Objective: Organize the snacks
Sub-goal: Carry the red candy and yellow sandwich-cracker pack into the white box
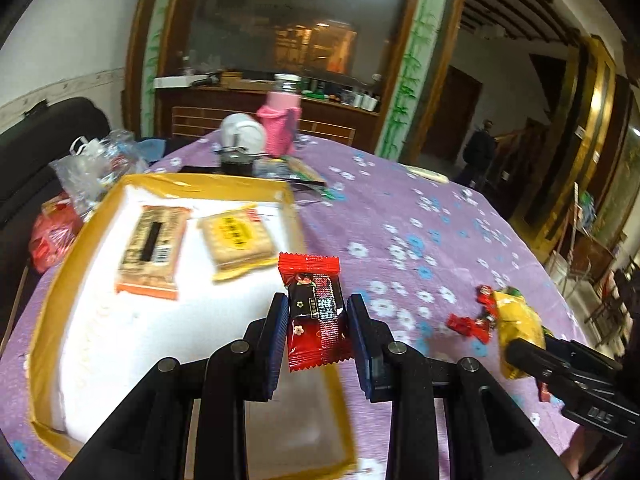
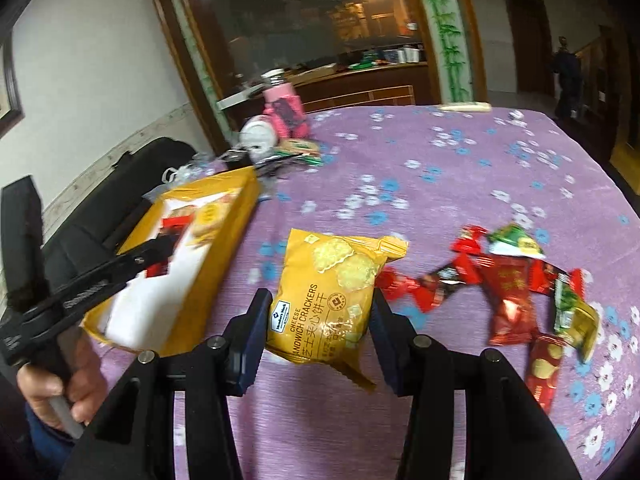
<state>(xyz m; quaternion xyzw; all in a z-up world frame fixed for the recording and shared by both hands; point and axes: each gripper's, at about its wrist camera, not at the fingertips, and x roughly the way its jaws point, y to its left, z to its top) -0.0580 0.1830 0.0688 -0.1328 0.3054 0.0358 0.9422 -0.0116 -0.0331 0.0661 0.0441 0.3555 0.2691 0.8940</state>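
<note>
My left gripper [image 1: 314, 328] has a red snack [image 1: 314, 308] pinched between its fingers [image 1: 274, 340], closed down narrow on the packet's waist. The packet stands with its long axis running away from me, its crimped far end pointing at the box [image 1: 90, 224]. That box is what the next move turns on: it lies to the left and a little beyond the fingers, and the snack already hangs over its near right corner, above the white liner. Two biscuit packs [image 1: 154, 248] lie flat in the far half, so the free patch is the near white area just left of the fingers.

My right gripper [image 2: 320, 320] holds the cracker bag [image 2: 328, 292], fingers [image 2: 252, 332] set wider, pressing its two sides. Its long axis also runs away from me, the sealed top at the far end. From this hand the box [image 2: 224, 220] sits well off to the left, across bare table [image 2: 440, 168], with the left gripper in between.

So I judge the left hand is the nearer one and should drop first. A loose heap of red and green snacks [image 2: 508, 280] waits on the right.
</note>
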